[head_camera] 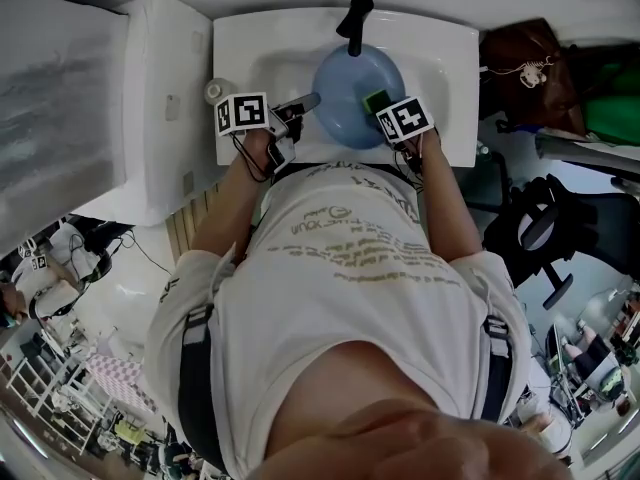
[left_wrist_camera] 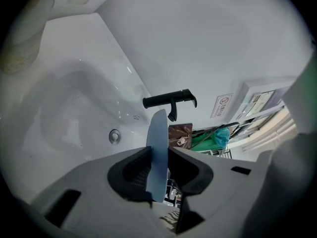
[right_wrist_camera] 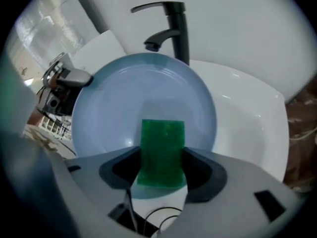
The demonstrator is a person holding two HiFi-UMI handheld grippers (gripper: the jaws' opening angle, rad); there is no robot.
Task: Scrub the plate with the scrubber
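Whether the scrubber [right_wrist_camera: 163, 150] touches the plate [right_wrist_camera: 114, 103] cannot be told.

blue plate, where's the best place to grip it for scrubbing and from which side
Grip the blue plate by its thin rim on the left edge, coming in from the left, as the left hand-held gripper does now. Only the rim fits between jaws, and that leaves the face open to the green scrubber.

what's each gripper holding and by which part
The left gripper pinches the blue plate by its rim; the right gripper clamps the green scrubber by its near end.
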